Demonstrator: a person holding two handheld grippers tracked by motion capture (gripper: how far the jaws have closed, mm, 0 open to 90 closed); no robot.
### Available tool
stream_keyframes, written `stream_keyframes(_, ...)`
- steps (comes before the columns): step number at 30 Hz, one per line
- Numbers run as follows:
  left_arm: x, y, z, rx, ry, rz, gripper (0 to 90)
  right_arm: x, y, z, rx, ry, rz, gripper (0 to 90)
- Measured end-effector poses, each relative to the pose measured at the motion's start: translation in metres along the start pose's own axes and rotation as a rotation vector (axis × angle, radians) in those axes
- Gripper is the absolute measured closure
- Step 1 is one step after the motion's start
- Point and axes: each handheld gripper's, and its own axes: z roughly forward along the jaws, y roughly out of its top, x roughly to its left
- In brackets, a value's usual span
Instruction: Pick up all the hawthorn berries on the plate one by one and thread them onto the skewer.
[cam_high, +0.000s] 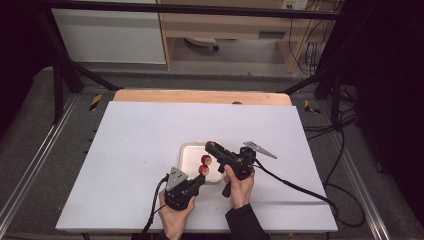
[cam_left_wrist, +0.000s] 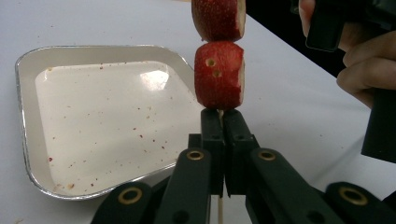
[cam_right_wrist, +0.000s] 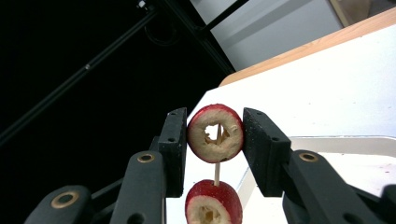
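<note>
Skewer and fruit held over the tray
Your left gripper (cam_left_wrist: 219, 122) fingers are clamped on the skewer (cam_left_wrist: 219, 210); your right gripper (cam_right_wrist: 215, 140) fingers pinch the upper fruit ring (cam_right_wrist: 215, 133), centre frame, above the tray (cam_left_wrist: 28, 140).

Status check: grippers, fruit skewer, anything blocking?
Left hand-held gripper shut on stick. Right hand-held gripper clamps top fruit. Second fruit threaded. Tray alongside, nothing blocking.

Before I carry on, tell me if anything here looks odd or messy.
Small red specks are scattered over the white tray, likely crumbs from the fruit. The upper fruit piece, between the right gripper pads, is hollow, with the skewer showing inside its ragged core. Lower fruit piece has two small holes.
</note>
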Motion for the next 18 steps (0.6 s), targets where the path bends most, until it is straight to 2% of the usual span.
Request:
stream_keyframes(5,0.0022,-0.0019,0.0004,-0.009,-0.023,-0.015,88.4,-0.0017,0.0019,0.0004,0.023,0.007,-0.015,62.1)
stream_keyframes(11,0.0055,-0.0023,-0.002,-0.027,-0.049,-0.034,88.5,-0.0018,0.0033,-0.001,0.021,0.018,-0.01,62.2)
stream_keyframes(12,0.0059,-0.0031,-0.0019,-0.034,-0.055,-0.048,88.5,-0.0019,0.0025,-0.0007,0.016,0.018,-0.013,62.2)
stream_keyframes(14,0.0059,-0.004,-0.003,-0.039,-0.041,-0.031,88.5,-0.0022,0.0016,-0.0006,0.014,0.023,-0.011,62.2)
stream_keyframes(15,0.0061,-0.0043,-0.0036,-0.044,-0.042,-0.037,88.5,-0.0026,0.0016,-0.0003,0.015,0.019,-0.01,62.2)
stream_keyframes(18,0.0056,-0.0037,-0.0041,-0.044,-0.019,-0.021,88.5,-0.0028,0.0038,-0.0006,0.028,0.019,0.015,62.2)
